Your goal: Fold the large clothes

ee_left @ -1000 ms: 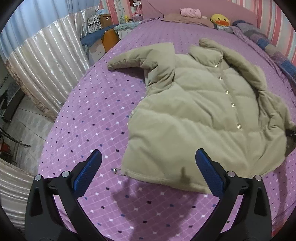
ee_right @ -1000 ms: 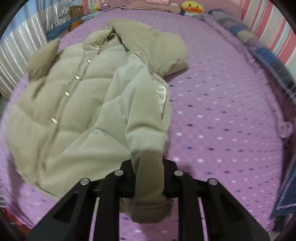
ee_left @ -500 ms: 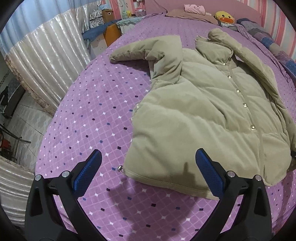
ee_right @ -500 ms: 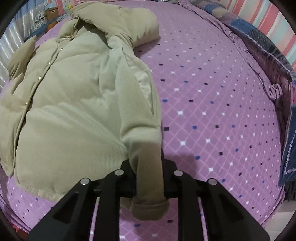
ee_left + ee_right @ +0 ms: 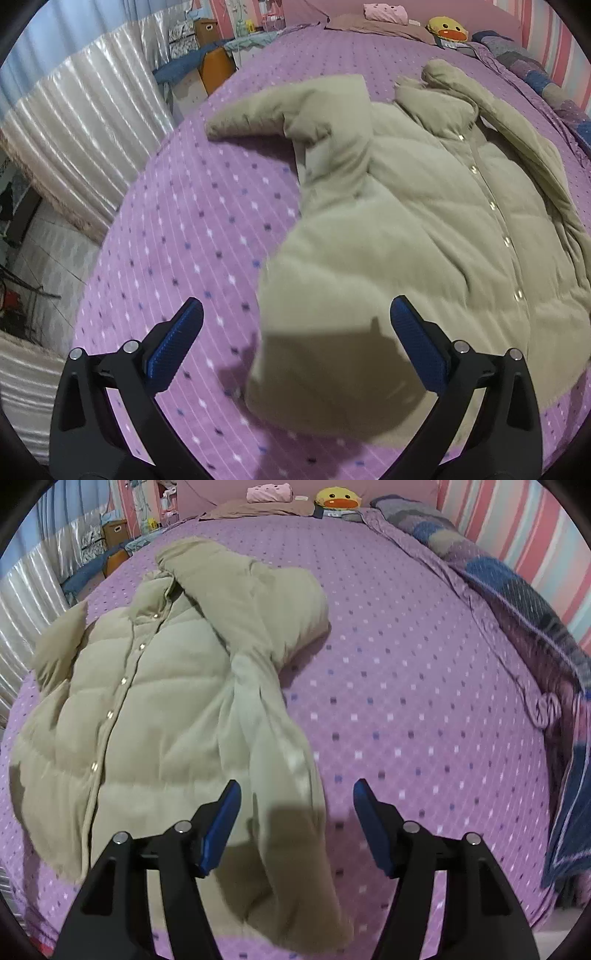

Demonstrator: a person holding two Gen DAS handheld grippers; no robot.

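Both grippers hover above the beige jacket [image 5: 424, 229]: left gripper [image 5: 295, 343] spread wide, right gripper [image 5: 295, 823] opening, its pads clear of the sleeve [image 5: 280, 760].

Jacket [image 5: 406, 236] matt quilted cloth; bedspread [image 5: 207, 229] smooth cloth; curtain [image 5: 85, 122] glossy.

A purple bedspread [image 5: 424, 672] patterned with small diamonds is spread over the bed. A yellow duck plush [image 5: 338, 499] and a folded pink item [image 5: 269, 493] are seen at its head. A blue-grey quilt [image 5: 517, 602] is bunched along a striped wall [image 5: 517, 528]. Silvery curtains [image 5: 85, 122] are hung opposite.
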